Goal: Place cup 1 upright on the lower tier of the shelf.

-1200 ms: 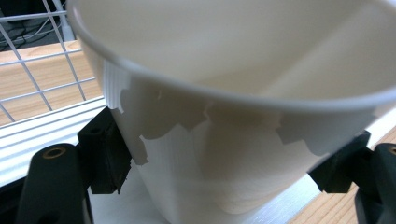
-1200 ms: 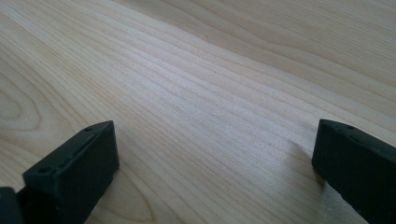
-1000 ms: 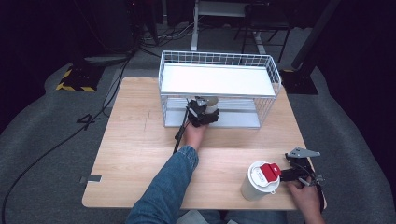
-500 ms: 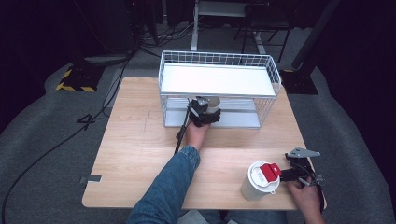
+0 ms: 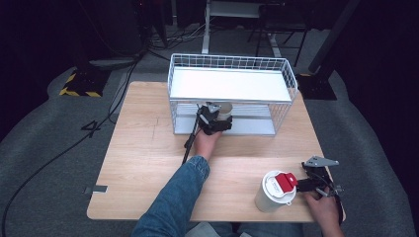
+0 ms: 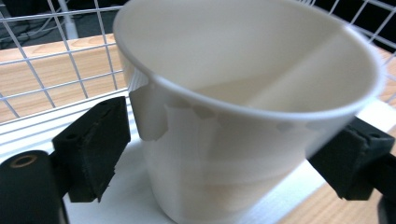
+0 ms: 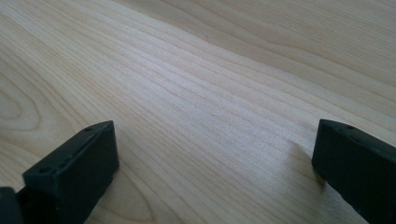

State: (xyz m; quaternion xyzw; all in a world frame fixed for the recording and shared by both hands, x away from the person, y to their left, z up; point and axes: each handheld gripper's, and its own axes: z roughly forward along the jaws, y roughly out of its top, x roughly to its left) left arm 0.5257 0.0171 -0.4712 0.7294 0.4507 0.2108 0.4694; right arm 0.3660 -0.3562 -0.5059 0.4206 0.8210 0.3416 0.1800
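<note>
Nothing has shifted since a second ago: my left gripper [image 5: 217,120] reaches into the wire basket's [image 5: 232,94] lower shelf, its fingers [image 6: 95,144] spread either side of a white paper cup [image 6: 243,116] standing between them, while my right gripper [image 5: 309,183] rests open-fingered on the wooden surface [image 7: 210,93] beside a lidded white cup [image 5: 274,191].

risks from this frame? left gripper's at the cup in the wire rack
1. The left gripper straddles the white cup on the rack's lower shelf with jaws wide and a gap at each side; closing off-centre could tip it.
2. The upper shelf sits just above, so lifting may hit it.
3. The lidded cup stands by the right gripper near the table edge; a bump could topple it.
</note>
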